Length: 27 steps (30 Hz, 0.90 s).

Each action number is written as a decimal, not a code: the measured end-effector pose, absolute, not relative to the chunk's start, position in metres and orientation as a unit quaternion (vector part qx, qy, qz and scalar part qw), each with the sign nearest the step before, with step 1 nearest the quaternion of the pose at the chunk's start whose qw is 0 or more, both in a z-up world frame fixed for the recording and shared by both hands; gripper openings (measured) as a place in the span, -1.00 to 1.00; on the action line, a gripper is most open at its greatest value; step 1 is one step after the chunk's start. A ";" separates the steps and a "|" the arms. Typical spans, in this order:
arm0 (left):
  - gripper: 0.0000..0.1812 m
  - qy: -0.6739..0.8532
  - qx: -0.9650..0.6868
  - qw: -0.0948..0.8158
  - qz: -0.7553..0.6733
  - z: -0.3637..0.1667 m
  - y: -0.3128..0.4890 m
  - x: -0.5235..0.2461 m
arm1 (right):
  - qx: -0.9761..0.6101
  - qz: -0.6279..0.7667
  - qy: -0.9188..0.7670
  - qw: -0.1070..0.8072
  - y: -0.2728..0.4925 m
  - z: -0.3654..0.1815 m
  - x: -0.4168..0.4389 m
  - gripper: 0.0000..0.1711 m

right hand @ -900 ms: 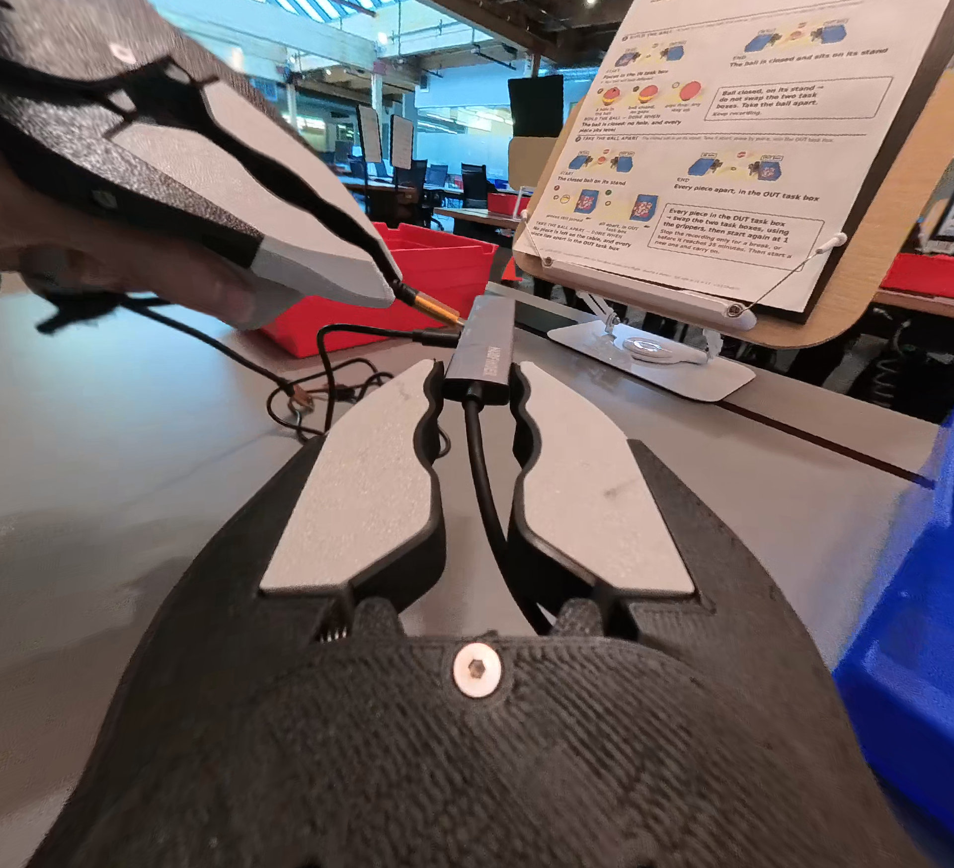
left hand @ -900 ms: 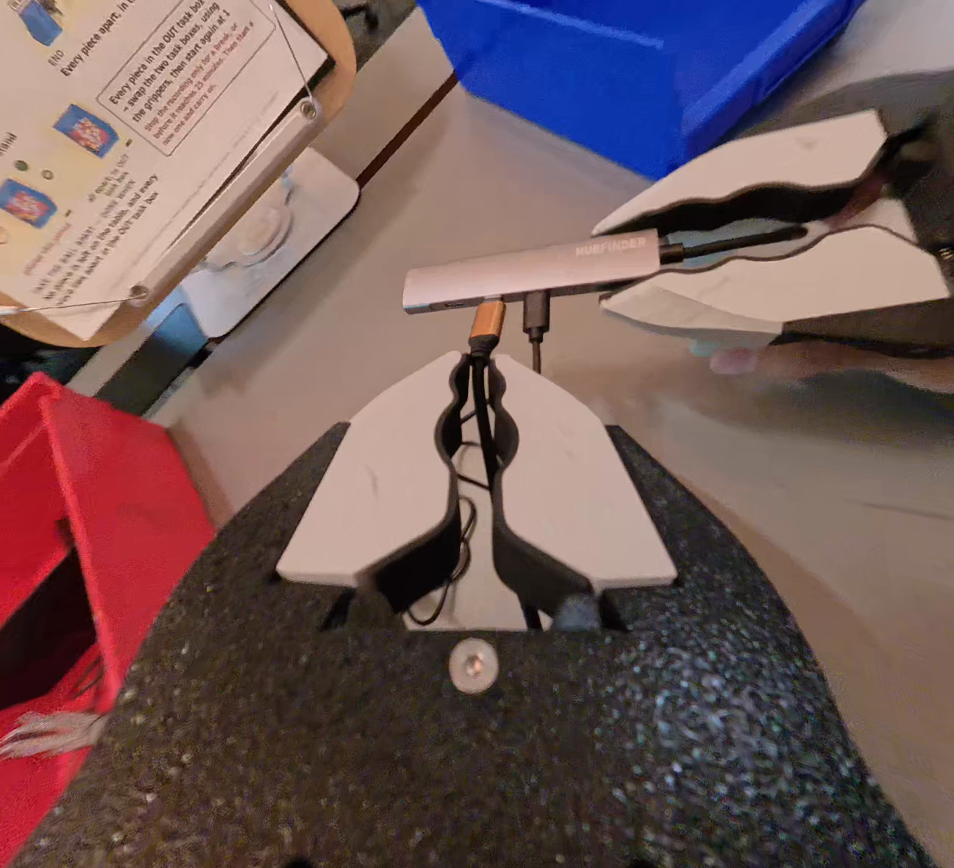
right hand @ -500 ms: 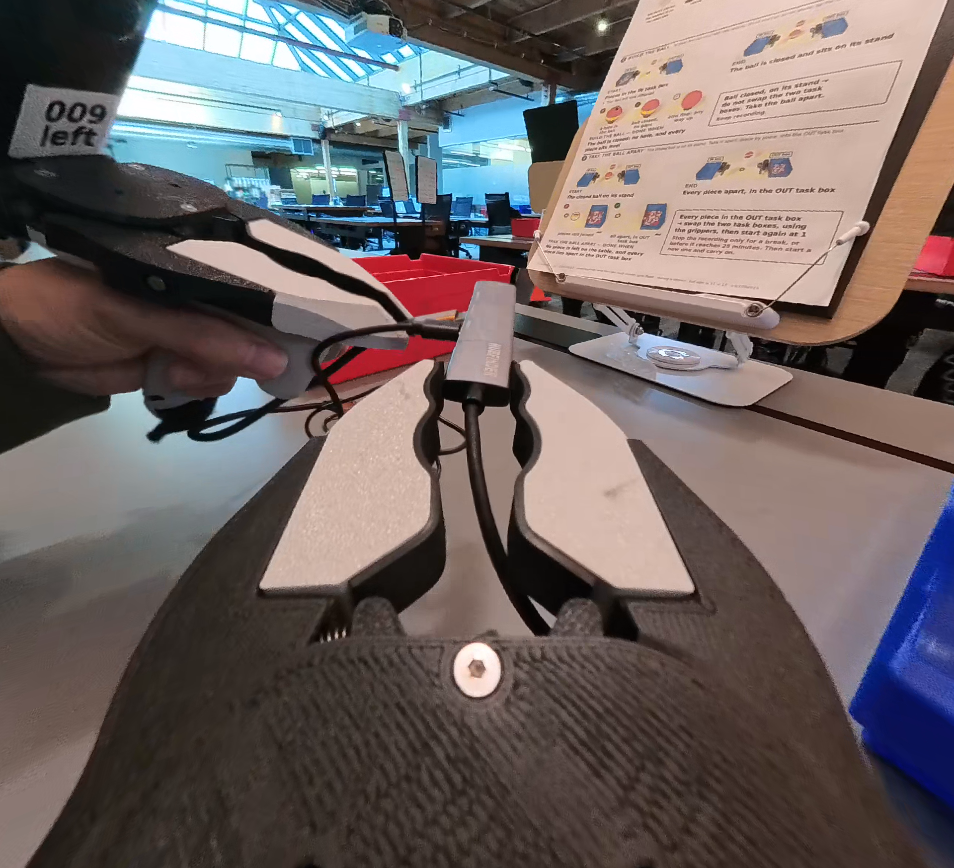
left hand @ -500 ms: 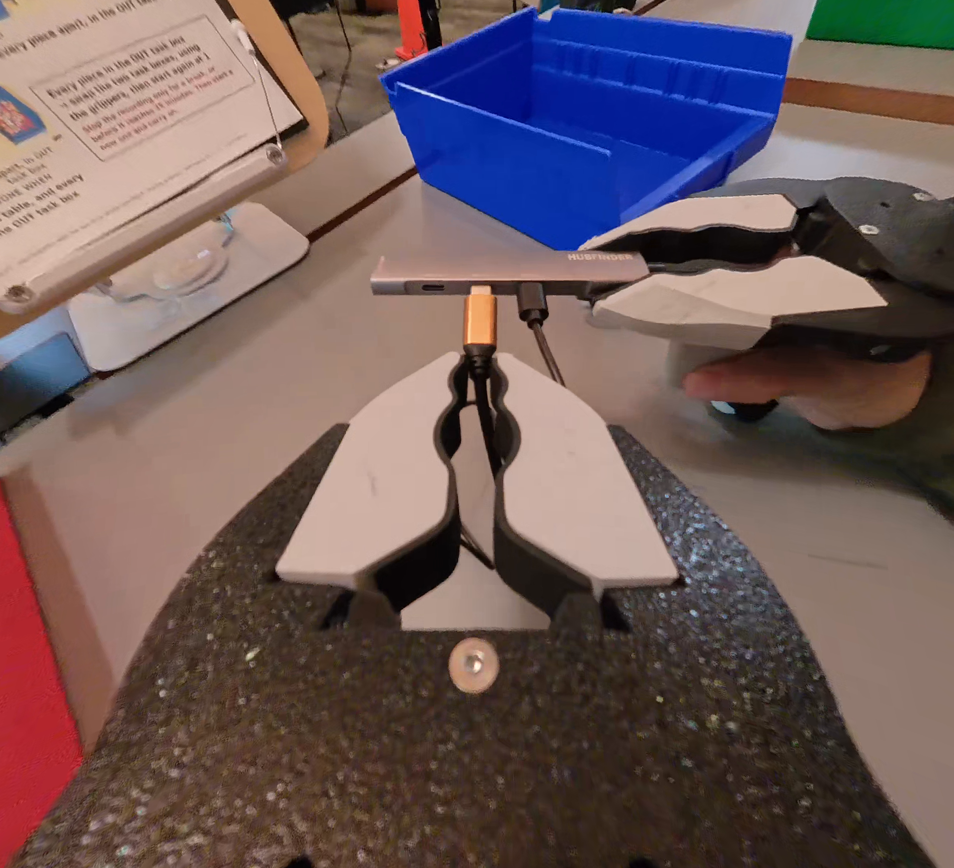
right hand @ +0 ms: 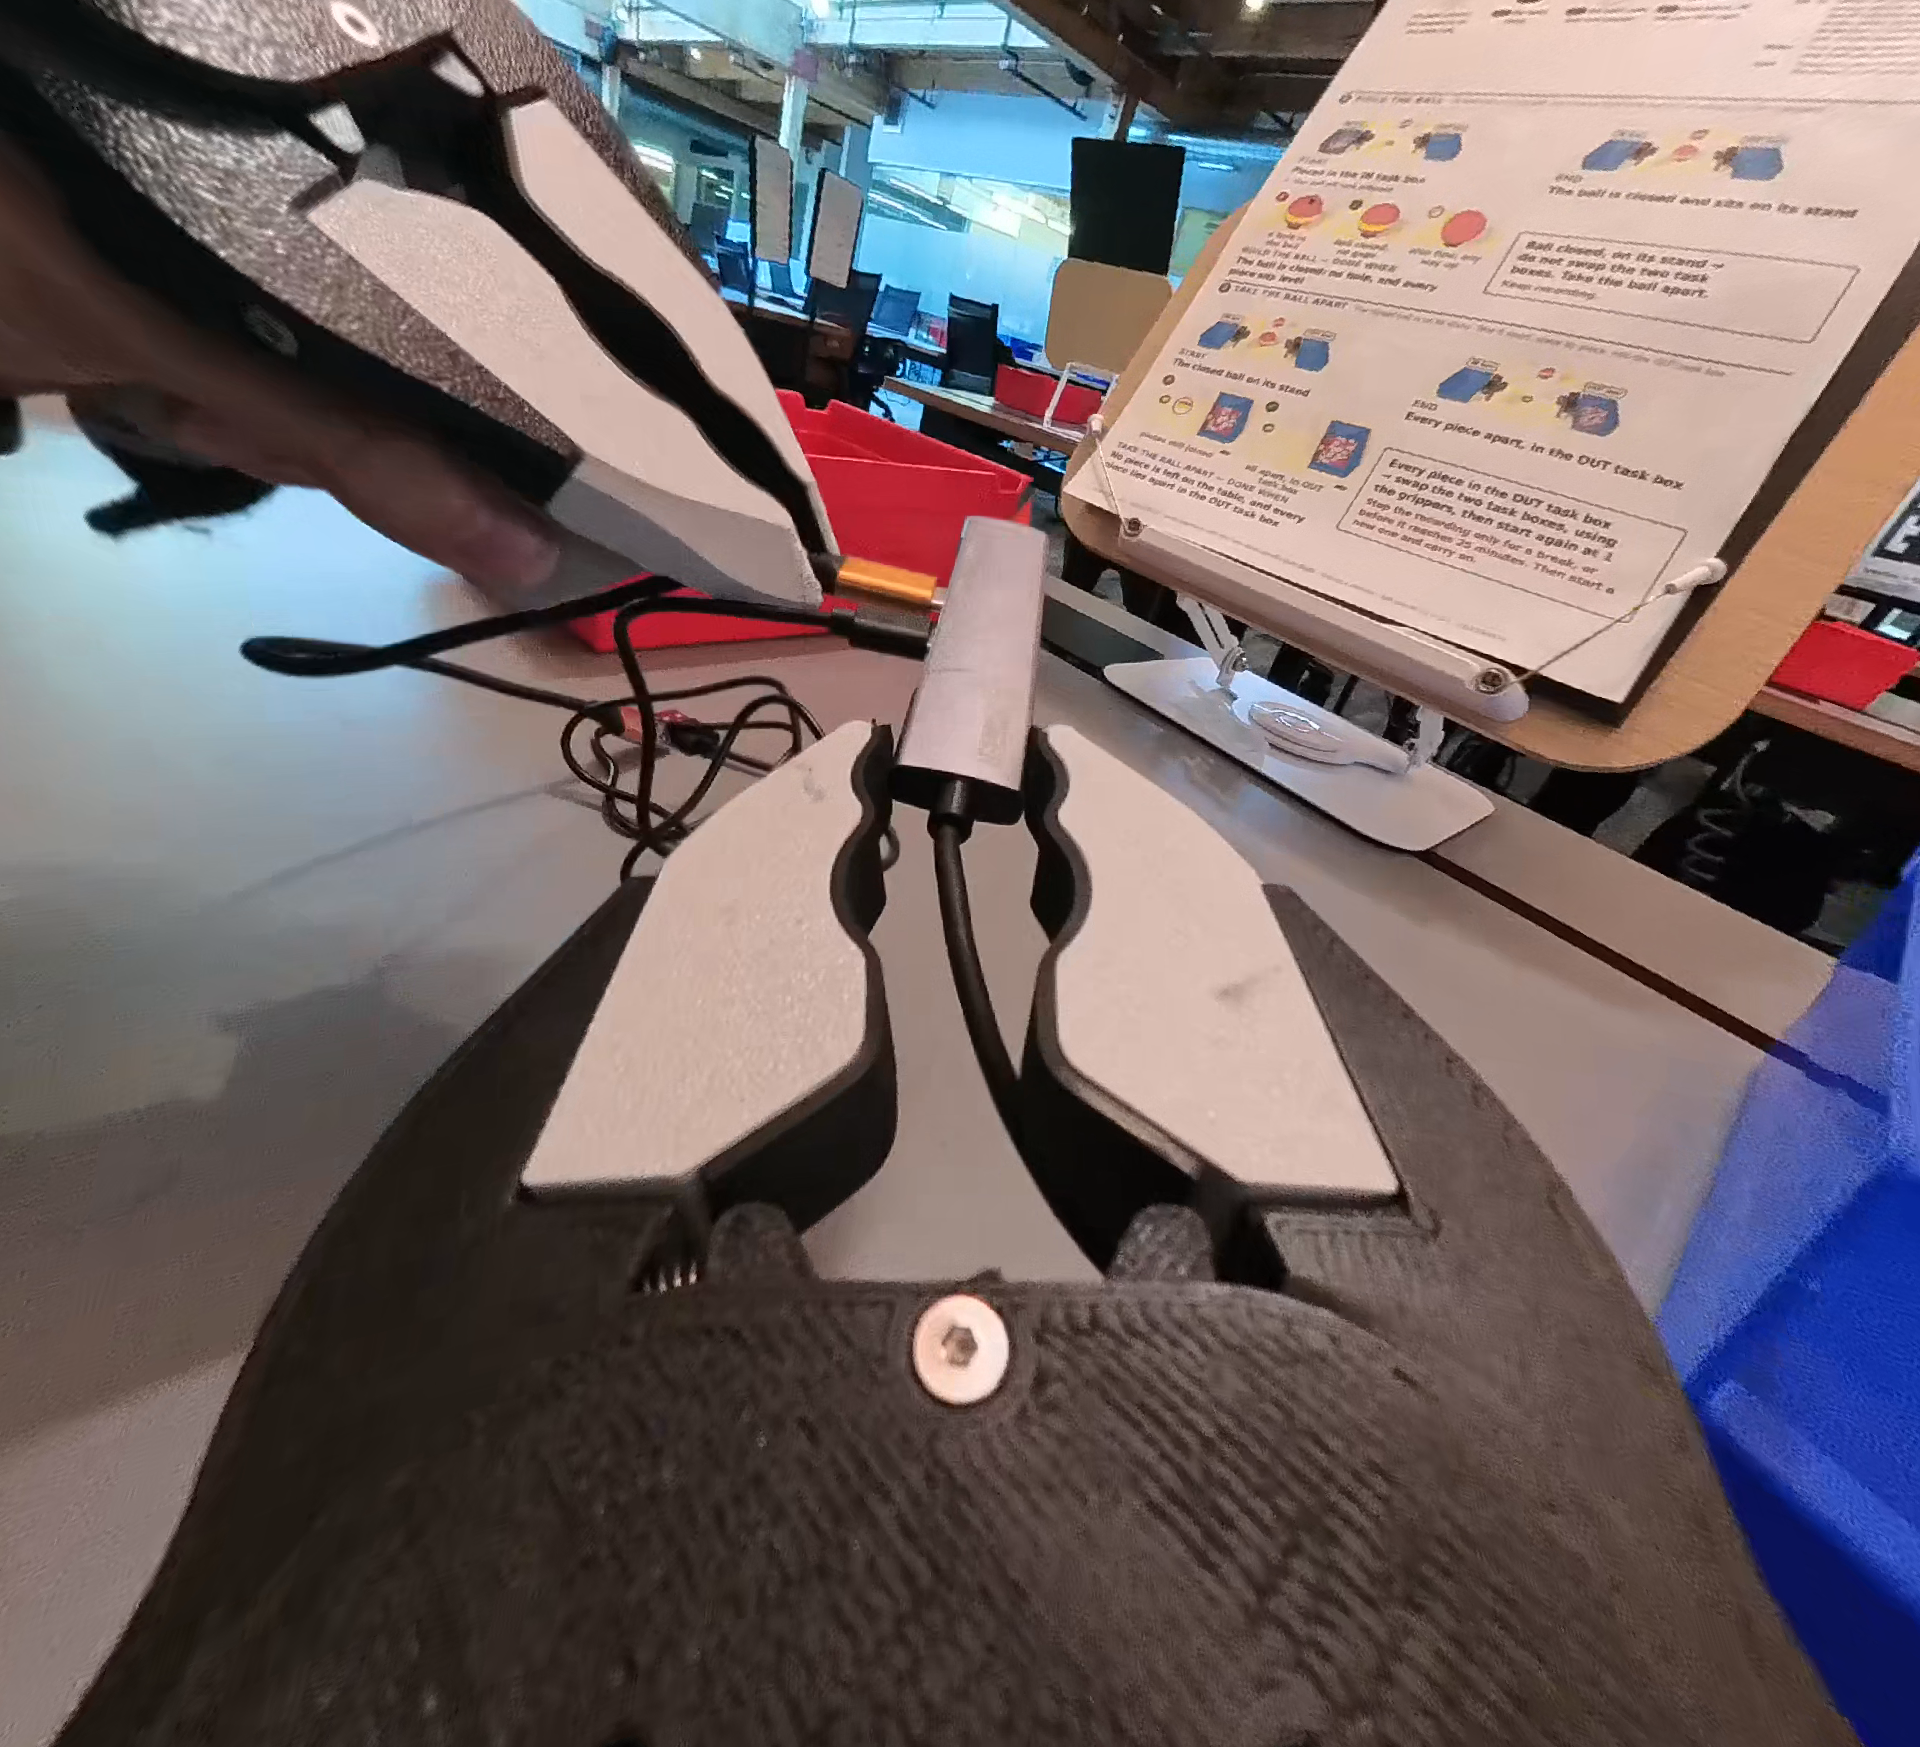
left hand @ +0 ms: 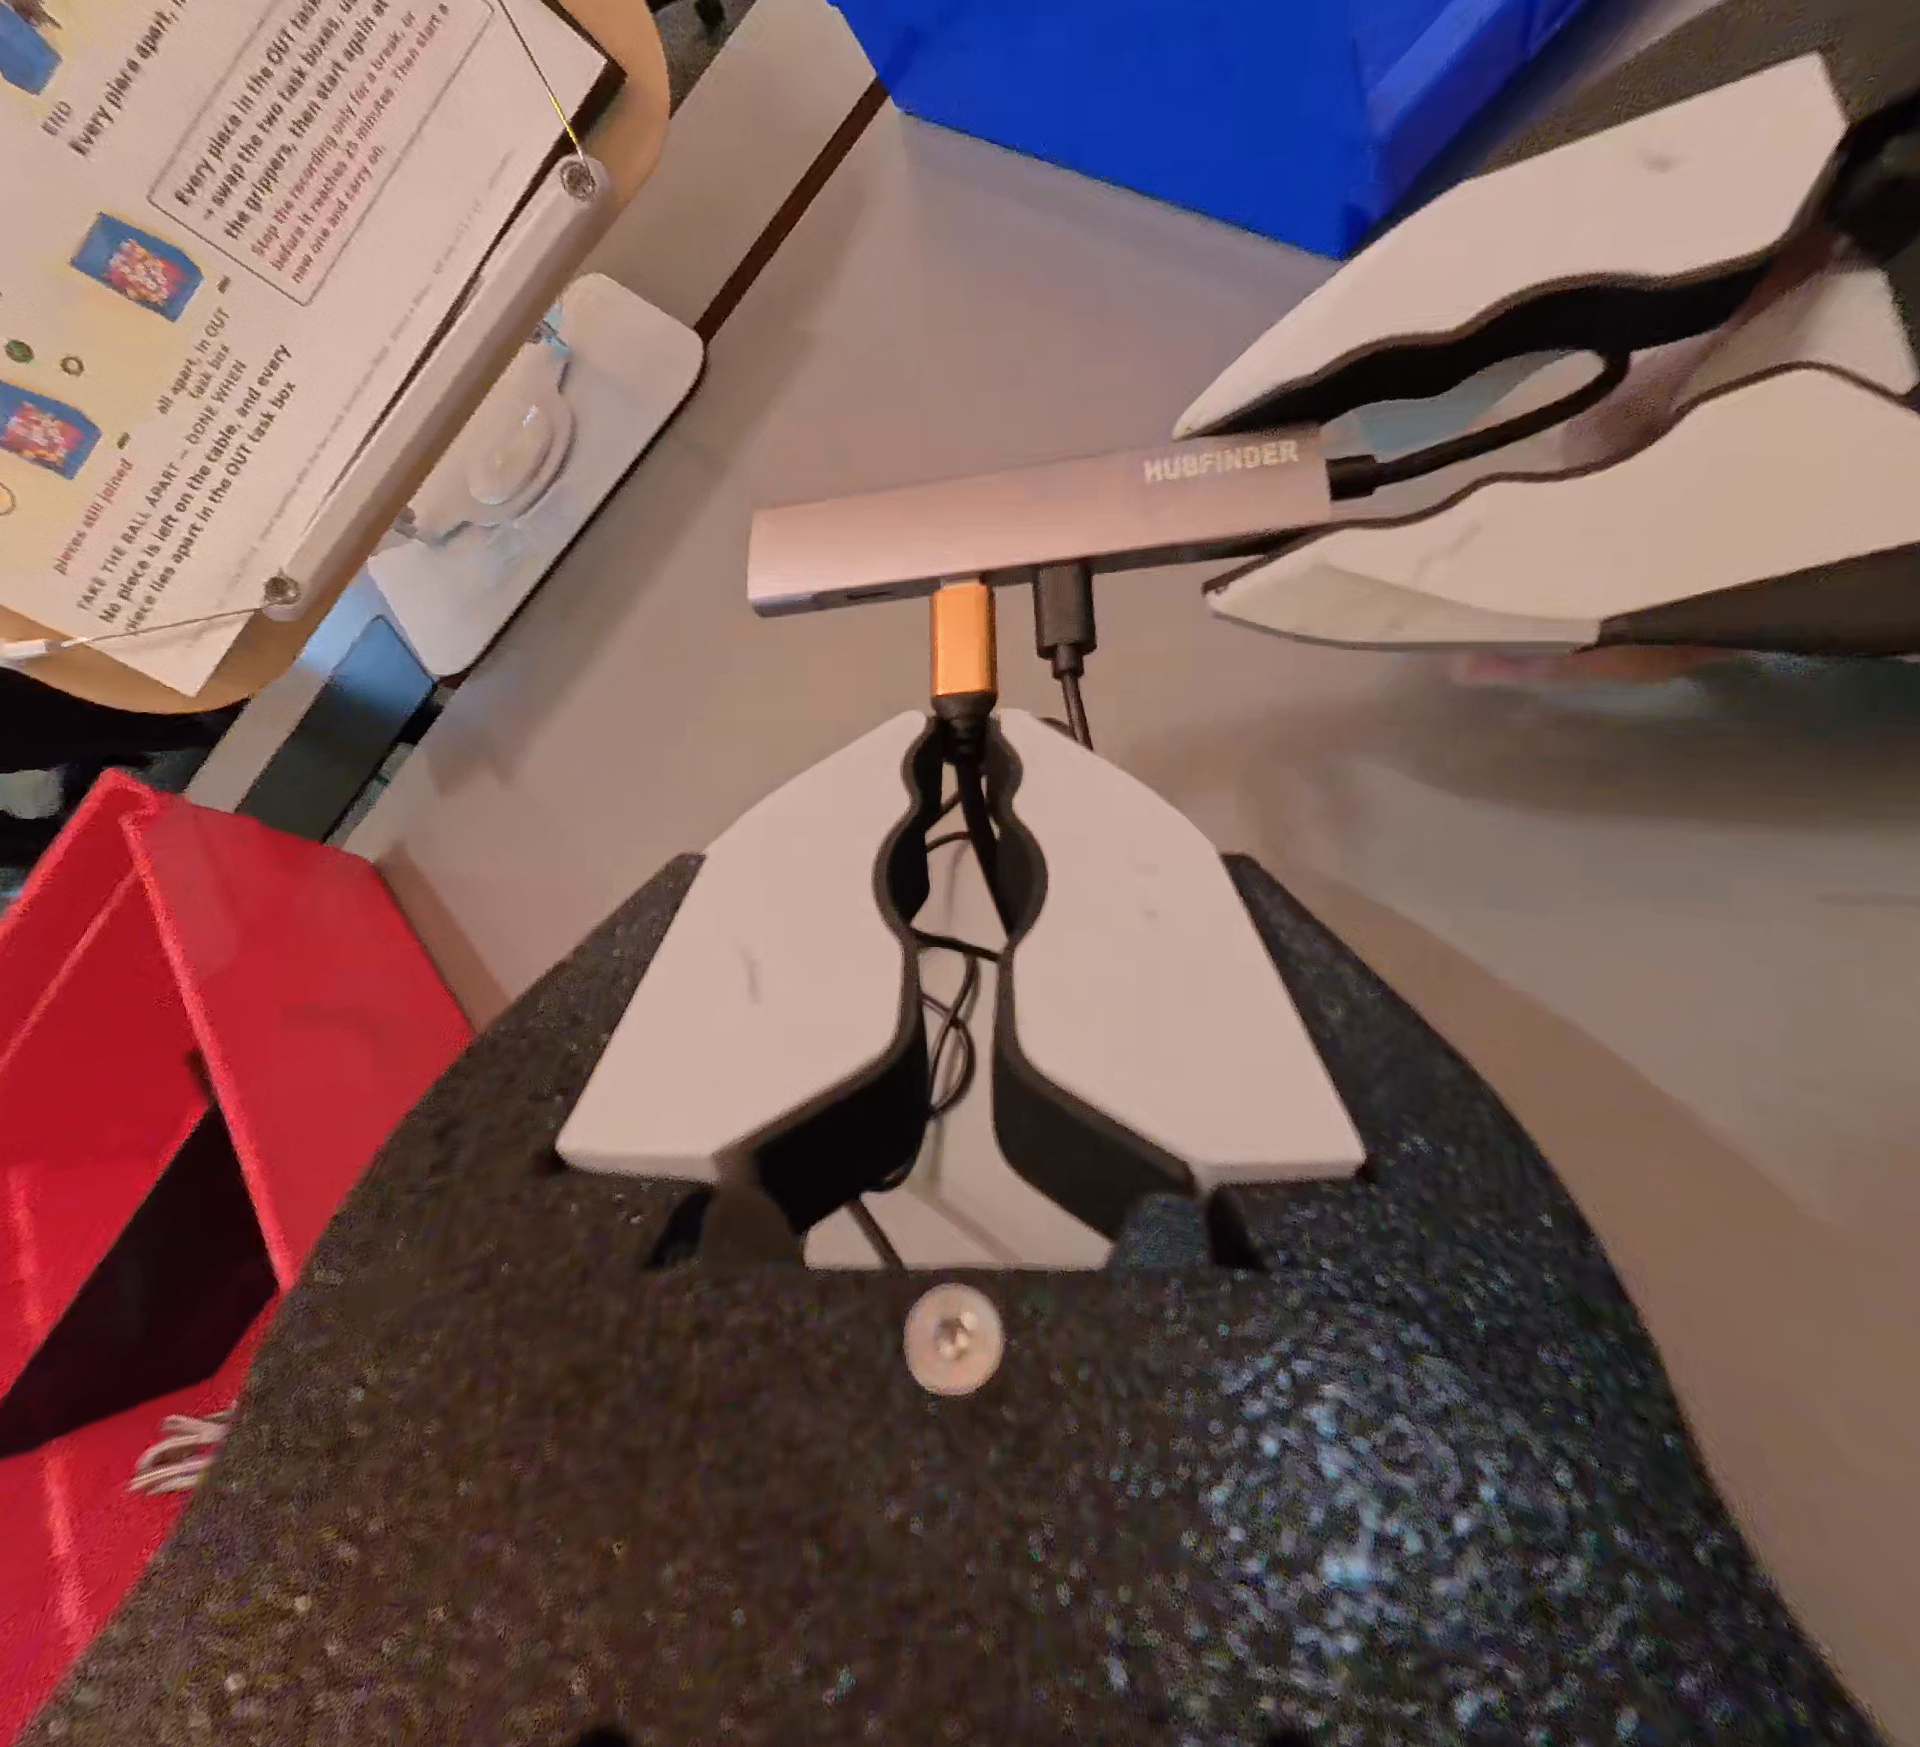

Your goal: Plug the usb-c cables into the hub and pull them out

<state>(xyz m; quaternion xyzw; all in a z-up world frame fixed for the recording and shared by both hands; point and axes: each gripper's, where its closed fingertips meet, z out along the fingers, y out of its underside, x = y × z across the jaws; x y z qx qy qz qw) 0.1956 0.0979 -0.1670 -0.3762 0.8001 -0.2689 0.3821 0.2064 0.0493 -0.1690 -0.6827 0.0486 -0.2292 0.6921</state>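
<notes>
A: What changed?
B: The view tipped down again; the red bin (left hand: 156, 1053) is back at left. The left hand-held gripper (left hand: 961, 721) stays clamped on the orange-plug cable (left hand: 962, 648), seated in the hub (left hand: 1039, 523).
A: And right?
B: The right hand-held gripper (right hand: 961, 762) pinches the hub's end above the bench (left hand: 1351, 866); the port contact is hidden

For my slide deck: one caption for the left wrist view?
Left gripper pinches orange-collared cable plugged into grey hub held by right gripper.
</notes>
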 end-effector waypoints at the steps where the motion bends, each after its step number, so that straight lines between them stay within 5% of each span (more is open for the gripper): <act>1: -0.93 0.803 -0.373 0.385 -0.260 -0.168 0.098 0.196 | -0.683 -0.230 0.050 0.691 0.049 -0.169 0.206 -0.70; 18: -0.92 0.760 -0.360 0.376 -0.388 -0.156 0.090 0.203 | -0.670 -0.200 0.048 0.714 0.045 -0.164 0.206 -0.69; 27: -0.93 0.699 -0.345 0.461 -0.424 -0.147 0.079 0.200 | -0.621 -0.190 0.087 0.756 0.037 -0.151 0.211 -0.65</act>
